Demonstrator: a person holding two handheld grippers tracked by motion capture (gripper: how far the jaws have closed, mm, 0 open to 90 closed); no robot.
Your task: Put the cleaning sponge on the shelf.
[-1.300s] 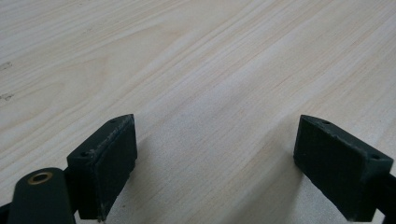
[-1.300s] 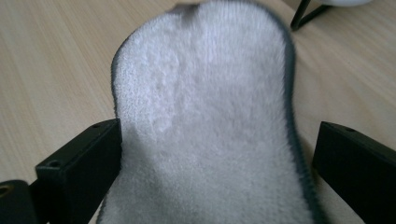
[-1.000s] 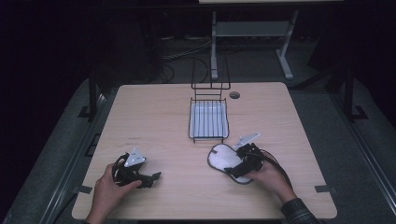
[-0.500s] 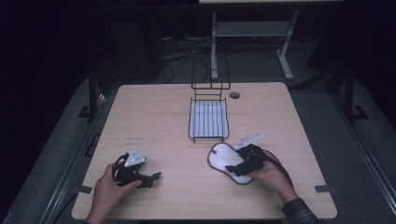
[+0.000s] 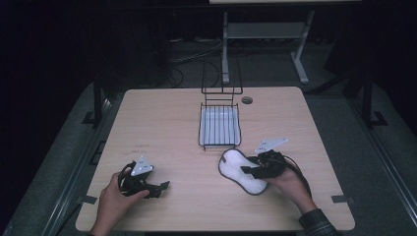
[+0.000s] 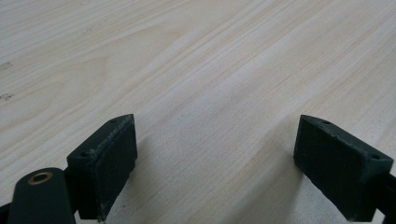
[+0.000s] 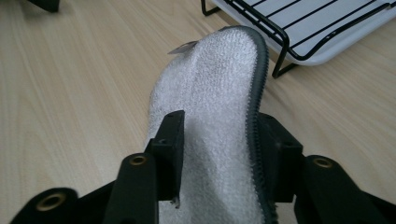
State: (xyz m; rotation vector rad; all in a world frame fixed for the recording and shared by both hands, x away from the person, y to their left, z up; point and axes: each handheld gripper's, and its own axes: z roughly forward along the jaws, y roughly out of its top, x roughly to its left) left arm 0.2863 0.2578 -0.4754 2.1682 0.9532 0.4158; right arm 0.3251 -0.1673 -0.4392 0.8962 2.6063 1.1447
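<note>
Right gripper view has my right claw (image 7: 219, 154) with its jaws just closed in on the white insole (image 7: 219, 93); both pads now press its edges, so I read this as the grasp step, nearly complete. In the high view the insole (image 5: 235, 169) lies on the desk (image 5: 162, 123) at lower centre-right of the frame, just below the wire rack (image 5: 220, 125). My left claw (image 5: 160, 188) rests at lower left, jaws wide apart over bare wood, holding nothing. Next, I judge, I must lift cleanly without the soft insole folding or slipping, then carry it up-frame toward the rack.
</note>
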